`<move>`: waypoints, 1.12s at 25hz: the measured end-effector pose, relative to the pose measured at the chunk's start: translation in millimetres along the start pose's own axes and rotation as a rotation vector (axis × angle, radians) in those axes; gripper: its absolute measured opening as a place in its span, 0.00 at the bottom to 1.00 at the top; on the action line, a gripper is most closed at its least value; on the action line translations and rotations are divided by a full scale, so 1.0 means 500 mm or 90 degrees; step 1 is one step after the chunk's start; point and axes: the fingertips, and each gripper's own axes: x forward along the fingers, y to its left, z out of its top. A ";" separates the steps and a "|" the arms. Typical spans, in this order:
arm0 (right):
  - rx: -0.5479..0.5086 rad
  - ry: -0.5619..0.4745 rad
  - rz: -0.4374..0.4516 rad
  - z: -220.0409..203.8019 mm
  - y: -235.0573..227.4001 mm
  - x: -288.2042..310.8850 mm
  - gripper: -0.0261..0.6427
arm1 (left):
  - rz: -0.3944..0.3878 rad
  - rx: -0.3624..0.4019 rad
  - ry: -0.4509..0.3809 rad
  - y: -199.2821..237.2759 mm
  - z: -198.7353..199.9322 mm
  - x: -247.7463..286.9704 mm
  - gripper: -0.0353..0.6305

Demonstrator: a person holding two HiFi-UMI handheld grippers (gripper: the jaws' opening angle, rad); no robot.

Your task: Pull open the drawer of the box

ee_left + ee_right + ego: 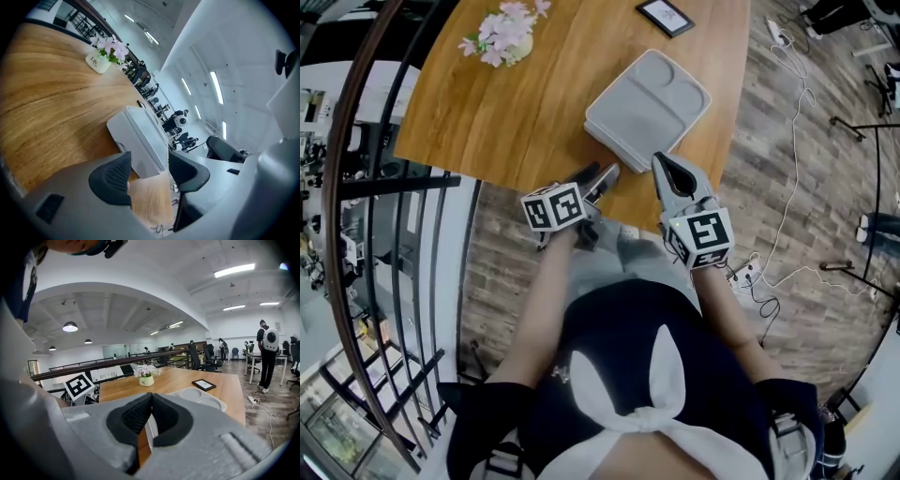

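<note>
Beside grey box (649,103) on worktop (534,112): left hand-held gripper (598,175) released; right hand-held gripper (664,163) clenched at box's near edge.

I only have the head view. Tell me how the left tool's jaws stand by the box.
Observer: The left tool is open. The near corner of the box shows through the gap between its jaws and is not gripped.
Operator: Now report the right tool.
Observer: The right tool is shut, its tips pressed together with nothing held. The box lies just beyond them.
</note>
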 end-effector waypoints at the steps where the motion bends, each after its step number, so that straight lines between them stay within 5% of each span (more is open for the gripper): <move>1: 0.002 0.002 -0.001 -0.001 -0.003 0.004 0.04 | -0.006 -0.011 0.006 0.005 0.000 0.006 0.43; 15: 0.013 0.045 0.002 -0.027 -0.018 0.049 0.04 | -0.060 -0.118 0.048 0.056 -0.004 0.071 0.43; 28: 0.010 0.054 -0.013 -0.031 -0.041 0.057 0.04 | -0.113 -0.141 0.096 0.061 -0.017 0.111 0.43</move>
